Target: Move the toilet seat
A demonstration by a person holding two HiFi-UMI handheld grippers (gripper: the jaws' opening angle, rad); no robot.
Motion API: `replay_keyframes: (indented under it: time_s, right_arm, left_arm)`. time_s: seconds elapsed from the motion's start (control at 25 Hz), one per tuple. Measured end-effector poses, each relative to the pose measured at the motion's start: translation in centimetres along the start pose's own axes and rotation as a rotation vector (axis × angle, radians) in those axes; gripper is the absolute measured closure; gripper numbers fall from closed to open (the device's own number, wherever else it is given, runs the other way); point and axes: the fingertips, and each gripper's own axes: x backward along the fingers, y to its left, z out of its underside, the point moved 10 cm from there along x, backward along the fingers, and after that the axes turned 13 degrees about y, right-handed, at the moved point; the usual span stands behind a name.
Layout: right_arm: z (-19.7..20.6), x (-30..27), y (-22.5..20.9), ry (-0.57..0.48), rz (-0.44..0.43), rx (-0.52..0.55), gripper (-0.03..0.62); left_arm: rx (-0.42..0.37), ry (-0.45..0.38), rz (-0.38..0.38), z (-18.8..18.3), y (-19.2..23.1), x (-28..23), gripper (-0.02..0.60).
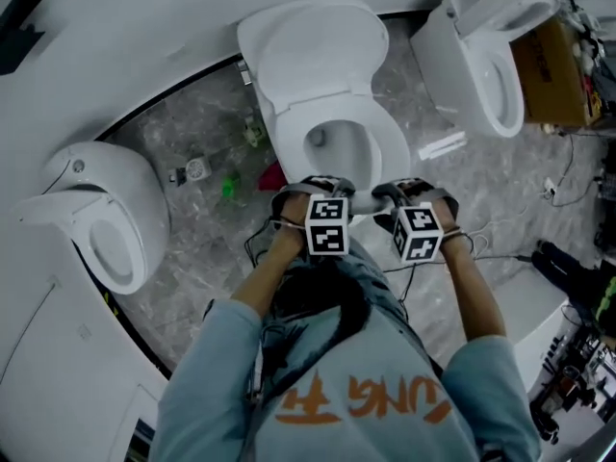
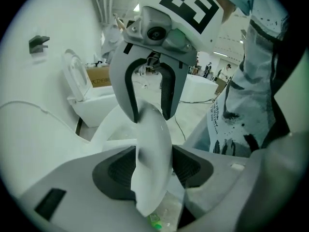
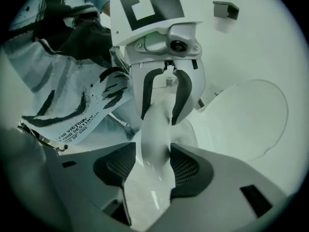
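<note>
Lower centre of the head view: the left gripper and right gripper both clamp the front rim of the toilet seat. They sit side by side, a paired hold likely meant to keep the seat level. The seat lies down on the bowl. Above it the raised lid limits the upswing, and neighbouring toilets stand well apart.

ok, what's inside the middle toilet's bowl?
Bare, empty-looking grey bowl shows through the toilet seat. The seat covers its rim; left claw and right claw hide the front.
</note>
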Motion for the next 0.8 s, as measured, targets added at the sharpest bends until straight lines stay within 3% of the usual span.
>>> replay_keyframes:
  time_s: [0.08,0.24,0.36,0.56,0.8]
  right_arm:
    - [-0.1,0.9,-0.9,0.017,0.053,-0.003,0.376]
    - [-0.6,2.7,-3.1,0.1,0.243,0.029,0.446]
    - [-1.0,4.7,-5.4,0.094,0.354,0.008,0.471]
    - [-1.7,7.4,-10.0,0.062,0.498,-0.073,0.488]
    - [-2.4,8.7,-15.1,0.025,0.565,-0.187,0.461]
  left_arm:
    - [0.004,-0.012,-0.013,-0.1,0.8,1.3,0.359]
    - [0.019,-0.039,-0.057,0.0,3.3,4.4,0.359]
    - [0.055,-0.08,-0.097,0.7,5.6,6.9,0.359]
    - [0.134,-0.139,-0.239,1.9,9.2,10.2,0.359]
    - [0.193,-0.174,-0.436,3.0,12.4,12.8,0.404]
